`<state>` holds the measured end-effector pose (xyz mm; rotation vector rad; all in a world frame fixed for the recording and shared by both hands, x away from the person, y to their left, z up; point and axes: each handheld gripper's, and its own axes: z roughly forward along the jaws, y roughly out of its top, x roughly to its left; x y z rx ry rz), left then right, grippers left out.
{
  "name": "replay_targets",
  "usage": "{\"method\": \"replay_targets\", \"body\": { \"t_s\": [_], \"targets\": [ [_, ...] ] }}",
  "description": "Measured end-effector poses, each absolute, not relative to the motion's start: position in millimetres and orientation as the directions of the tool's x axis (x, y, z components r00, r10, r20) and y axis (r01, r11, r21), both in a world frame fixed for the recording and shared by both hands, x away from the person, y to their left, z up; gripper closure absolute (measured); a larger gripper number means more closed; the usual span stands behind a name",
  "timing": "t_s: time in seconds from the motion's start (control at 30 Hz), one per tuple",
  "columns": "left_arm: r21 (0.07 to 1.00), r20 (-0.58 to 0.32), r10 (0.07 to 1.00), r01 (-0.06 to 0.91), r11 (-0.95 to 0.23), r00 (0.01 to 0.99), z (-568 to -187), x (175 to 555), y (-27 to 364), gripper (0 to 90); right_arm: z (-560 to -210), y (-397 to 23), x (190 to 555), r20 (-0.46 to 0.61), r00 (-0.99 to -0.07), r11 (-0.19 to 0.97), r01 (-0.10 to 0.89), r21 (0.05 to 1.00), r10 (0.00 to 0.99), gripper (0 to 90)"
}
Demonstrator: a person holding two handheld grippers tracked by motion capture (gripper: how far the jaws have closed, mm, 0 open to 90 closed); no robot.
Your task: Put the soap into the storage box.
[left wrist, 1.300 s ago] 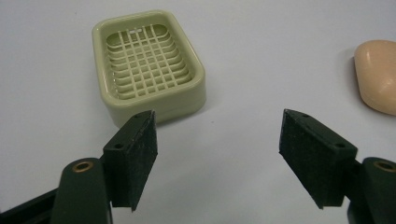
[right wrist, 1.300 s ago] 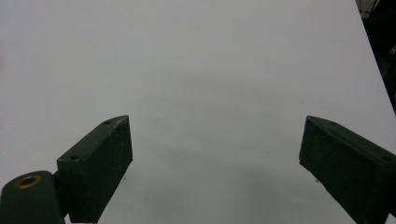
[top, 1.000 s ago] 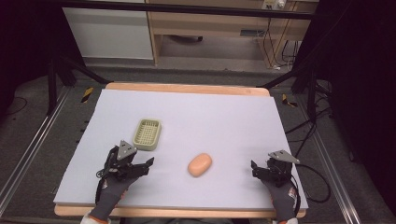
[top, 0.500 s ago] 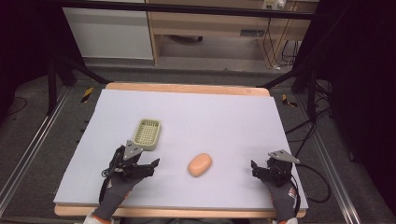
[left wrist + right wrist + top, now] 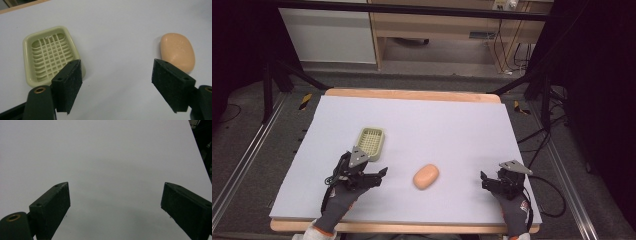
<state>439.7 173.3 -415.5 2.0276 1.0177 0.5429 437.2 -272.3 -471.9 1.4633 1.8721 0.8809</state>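
Fingers of my left gripper (image 5: 379,176) have just been spreading and clasp nothing; my right gripper (image 5: 488,181) waits parted and bare too.

Soap (image 5: 426,176) lies on the white table (image 5: 447,125) between both grippers, right of my left one and well apart from the slatted dish (image 5: 371,140) just behind it. Risks as I judge them: soap is smooth and rounded, so a pinch off its middle could squirt it sideways; my left pad (image 5: 68,85) sits close over the dish rim and could knock it askew while swinging toward the soap.
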Motion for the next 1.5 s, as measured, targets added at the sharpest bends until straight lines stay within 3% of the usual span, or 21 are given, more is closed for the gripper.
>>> {"method": "replay_targets", "body": {
  "t_s": [1.5],
  "targets": [
    [0.788, 0.033, 0.745, 0.442, -0.429, 0.666, -409, 452, 102, 18.7, -472, -271, 438, -0.049, -0.218, 0.171, 0.588, 0.791, 0.975, 8.8]
  ]
}}
